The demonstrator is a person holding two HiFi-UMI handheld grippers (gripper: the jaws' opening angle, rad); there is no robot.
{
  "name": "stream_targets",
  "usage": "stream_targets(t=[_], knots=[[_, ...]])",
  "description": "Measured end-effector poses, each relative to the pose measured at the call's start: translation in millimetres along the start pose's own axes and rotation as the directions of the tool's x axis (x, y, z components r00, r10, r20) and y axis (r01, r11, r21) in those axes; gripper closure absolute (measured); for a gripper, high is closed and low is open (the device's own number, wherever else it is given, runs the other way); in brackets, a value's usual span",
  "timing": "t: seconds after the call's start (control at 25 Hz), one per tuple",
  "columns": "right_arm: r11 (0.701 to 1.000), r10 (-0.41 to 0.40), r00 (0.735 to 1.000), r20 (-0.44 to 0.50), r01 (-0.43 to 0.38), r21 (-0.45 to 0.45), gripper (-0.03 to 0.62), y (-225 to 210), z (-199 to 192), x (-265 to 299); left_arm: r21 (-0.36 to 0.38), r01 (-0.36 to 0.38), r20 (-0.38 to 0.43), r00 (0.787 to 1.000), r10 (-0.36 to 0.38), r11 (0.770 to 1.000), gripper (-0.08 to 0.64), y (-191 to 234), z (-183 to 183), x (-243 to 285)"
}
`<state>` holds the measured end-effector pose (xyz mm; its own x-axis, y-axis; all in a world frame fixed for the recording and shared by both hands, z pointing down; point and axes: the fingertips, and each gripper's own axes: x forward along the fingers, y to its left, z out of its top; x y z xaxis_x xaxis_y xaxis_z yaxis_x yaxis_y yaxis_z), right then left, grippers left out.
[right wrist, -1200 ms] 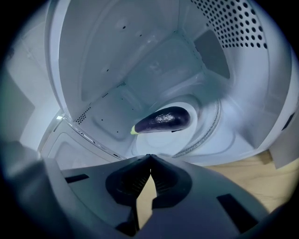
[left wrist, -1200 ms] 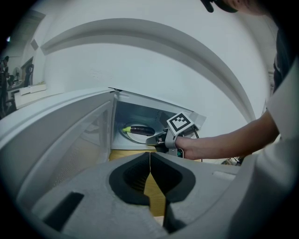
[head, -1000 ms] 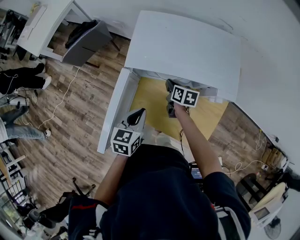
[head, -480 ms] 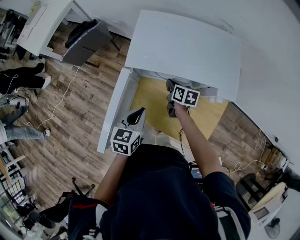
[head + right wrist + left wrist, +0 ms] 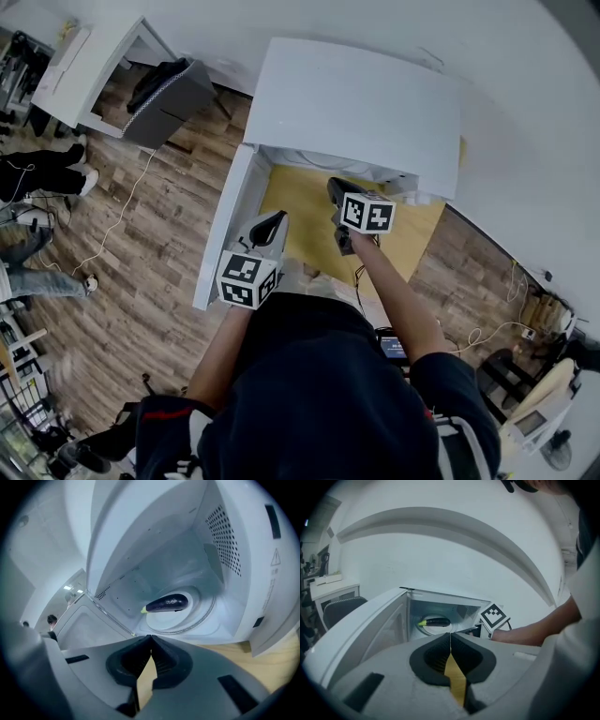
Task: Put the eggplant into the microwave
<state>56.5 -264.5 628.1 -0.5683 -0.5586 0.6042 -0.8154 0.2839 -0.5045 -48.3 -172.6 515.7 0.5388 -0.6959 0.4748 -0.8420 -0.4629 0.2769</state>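
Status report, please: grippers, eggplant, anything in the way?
Left gripper and right gripper shut, empty. Eggplant on turntable inside microwave. Door open, nothing in the way.

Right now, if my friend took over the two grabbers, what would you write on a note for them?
Left gripper: shut, holding nothing, in front of the microwave.
Right gripper: shut, holding nothing, at the microwave's opening.
Eggplant: lying on the round turntable inside the microwave, touched by neither gripper.
Door: open, swung out to the left.
Done: the eggplant is in the microwave.
Left: probably nothing for the task itself. Closing the door may be wanted.
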Motion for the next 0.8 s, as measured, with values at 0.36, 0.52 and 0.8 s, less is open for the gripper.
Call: stream_targets(t=[0.36, 0.52, 0.8], knots=[[0.987, 0.035, 0.998, 0.061, -0.025, -0.162, 0.58, 26.6, 17.6, -56.9, 0.056, 0.02, 0.053, 0.998, -0.023, 0.998, 0.543, -9.4, 33.3, -0.1], [0.978, 0.031, 0.991, 0.13, -0.003, -0.209, 0.58, 34.1, 42.6, -88.1, 0.075, 0.028, 0.081, 0.996, -0.034, 0.997, 0.543, -13.1, 48.5, 2.5], [0.943, 0.089, 0.966, 0.241, -0.004, -0.334, 0.58, 67.0, 83.1, -132.0, 0.119, 0.046, 0.127, 0.99, -0.061, 0.992, 0.543, -24.3, 76.4, 6.5]])
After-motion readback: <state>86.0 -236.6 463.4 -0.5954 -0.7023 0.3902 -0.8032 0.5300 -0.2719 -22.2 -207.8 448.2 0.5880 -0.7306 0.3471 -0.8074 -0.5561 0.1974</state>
